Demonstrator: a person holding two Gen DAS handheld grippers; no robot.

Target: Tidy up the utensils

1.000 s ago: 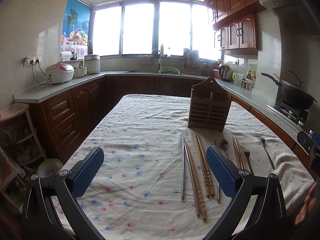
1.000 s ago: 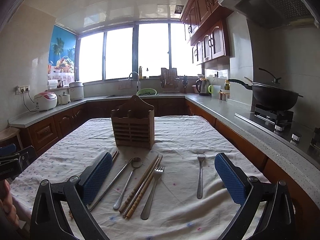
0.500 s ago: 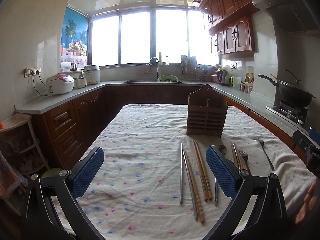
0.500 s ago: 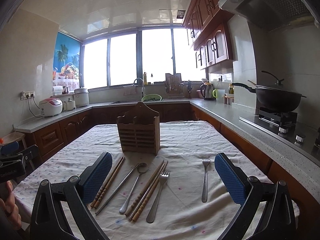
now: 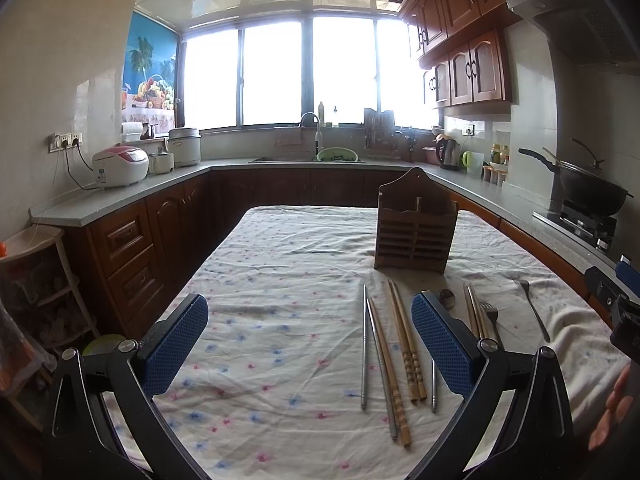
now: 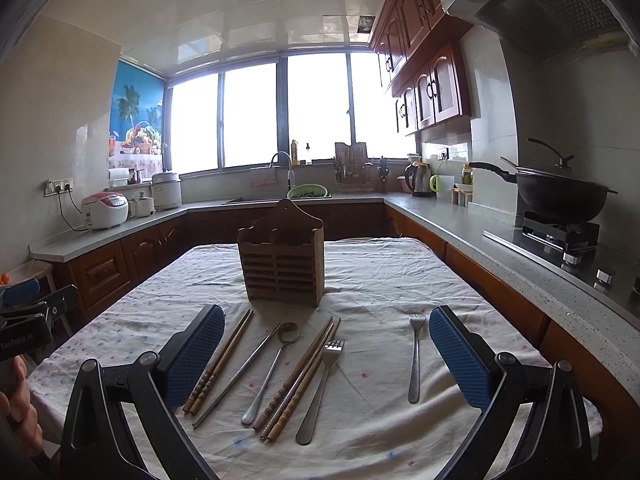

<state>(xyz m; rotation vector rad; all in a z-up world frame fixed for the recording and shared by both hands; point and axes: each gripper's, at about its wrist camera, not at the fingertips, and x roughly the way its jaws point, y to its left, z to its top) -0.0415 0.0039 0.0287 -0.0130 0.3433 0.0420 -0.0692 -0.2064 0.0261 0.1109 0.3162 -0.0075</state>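
Left tongs [image 5: 310,346] and right tongs [image 6: 326,354]: both spread wide, empty, held above the tabletop [image 6: 380,280]. Wooden holder [image 6: 282,256] stands upright mid-table. Before it lie the utensils in a row: chopsticks [image 6: 218,362], spoon [image 6: 272,372], fork [image 6: 320,390]. A second fork [image 6: 415,354] lies apart to the right.

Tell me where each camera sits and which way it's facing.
Left wrist: on the left tongs, facing along the table toward the window; a hand shows at the right edge.
Right wrist: on the right tongs, facing the same way; a hand shows at the left edge.
Shared: wooden utensil holder, chopsticks, spoon, forks.
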